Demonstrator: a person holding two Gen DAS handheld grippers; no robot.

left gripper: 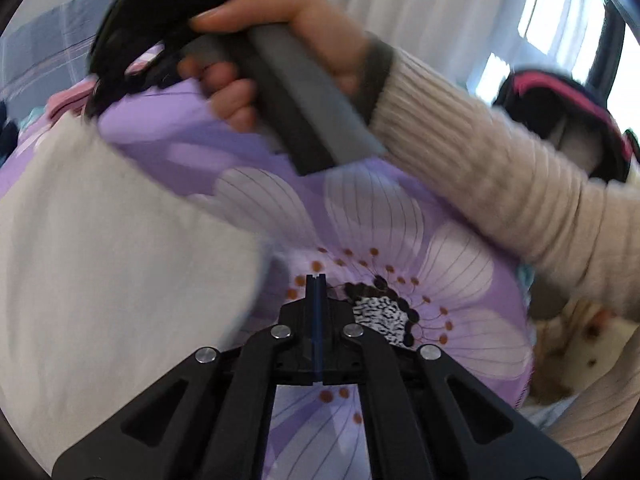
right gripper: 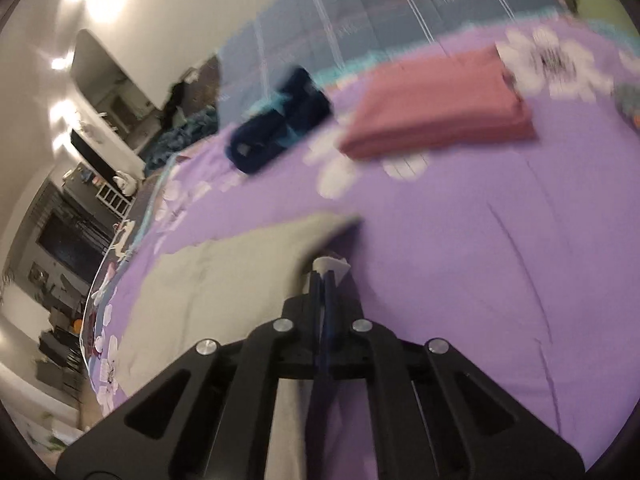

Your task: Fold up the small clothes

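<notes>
Fingers of right gripper (right gripper: 323,276) pinch cloth (right gripper: 224,280) corner; left gripper (left gripper: 316,284) pressed together, empty. Mid-fold, I'd say. Next: carry corner across w/o slipping.

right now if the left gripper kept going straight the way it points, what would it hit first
Probably the purple flower-print bedspread just past the shut left gripper, near the flower's dark centre; the cream garment lies off to the side. Depth is unclear.
</notes>
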